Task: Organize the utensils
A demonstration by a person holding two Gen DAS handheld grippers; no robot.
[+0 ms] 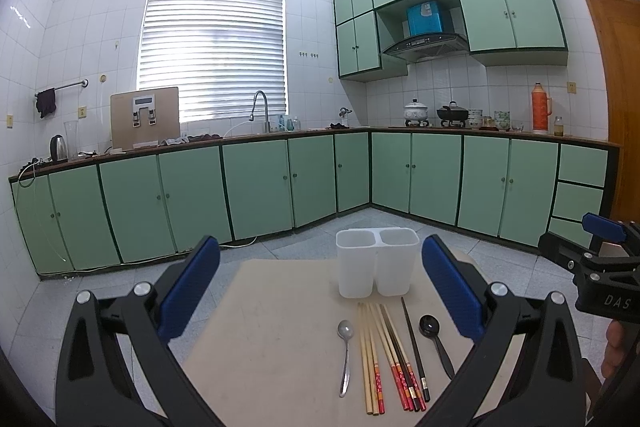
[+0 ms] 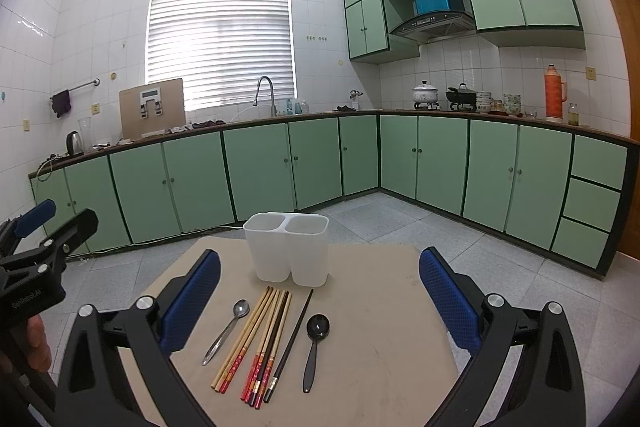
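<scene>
A white two-compartment utensil holder stands upright and empty at the far side of a beige table. In front of it lie a metal spoon, several chopsticks, one black chopstick a little apart, and a black spoon. My left gripper is open and empty above the table's near side. My right gripper is open and empty, also above the near side. Each shows at the edge of the other's view.
Green base cabinets run along the walls under a counter with a sink tap, kettle, pots and a red thermos. Grey tiled floor surrounds the table.
</scene>
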